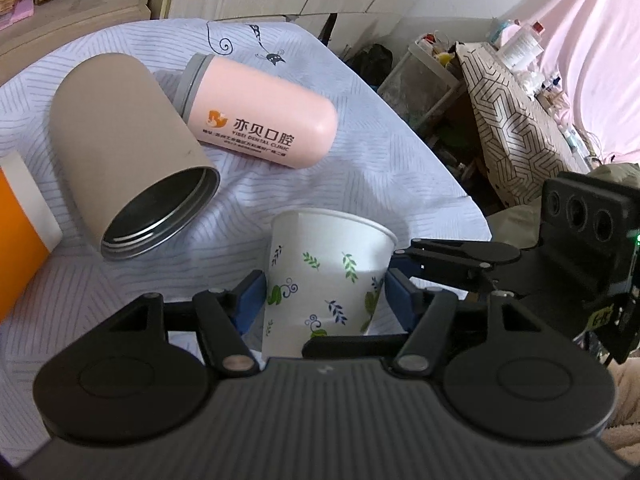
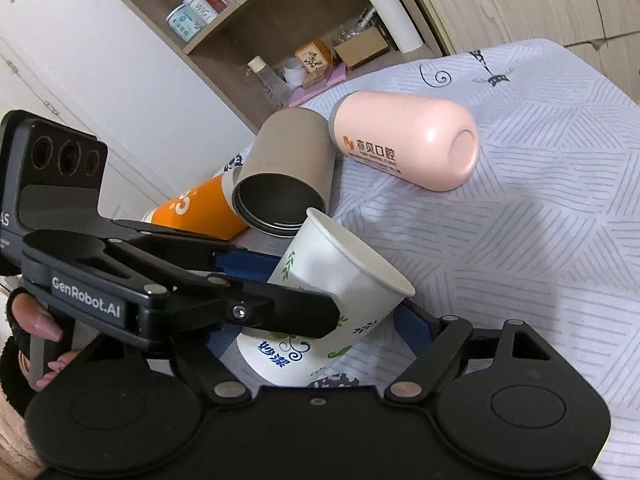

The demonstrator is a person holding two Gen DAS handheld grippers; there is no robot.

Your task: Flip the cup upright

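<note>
A white paper cup with leaf prints (image 1: 326, 280) sits between the blue pads of my left gripper (image 1: 325, 296), which is shut on its sides and holds it tilted, mouth facing away. In the right wrist view the same cup (image 2: 340, 300) lies tilted with its mouth up and to the right. My right gripper (image 2: 320, 340) is around the cup's lower part; its right pad (image 2: 412, 326) is beside the cup, its left pad is hidden behind the left gripper (image 2: 240, 280). I cannot tell whether the right one presses the cup.
On the striped tablecloth (image 1: 360, 92) lie a beige metal tumbler (image 1: 120, 152), a pink capsule-shaped cup (image 1: 264, 116) and an orange cup (image 2: 200, 208). A shelf with bottles (image 2: 240, 20) stands behind. Clutter and a patterned bag (image 1: 512, 120) stand off the table's right edge.
</note>
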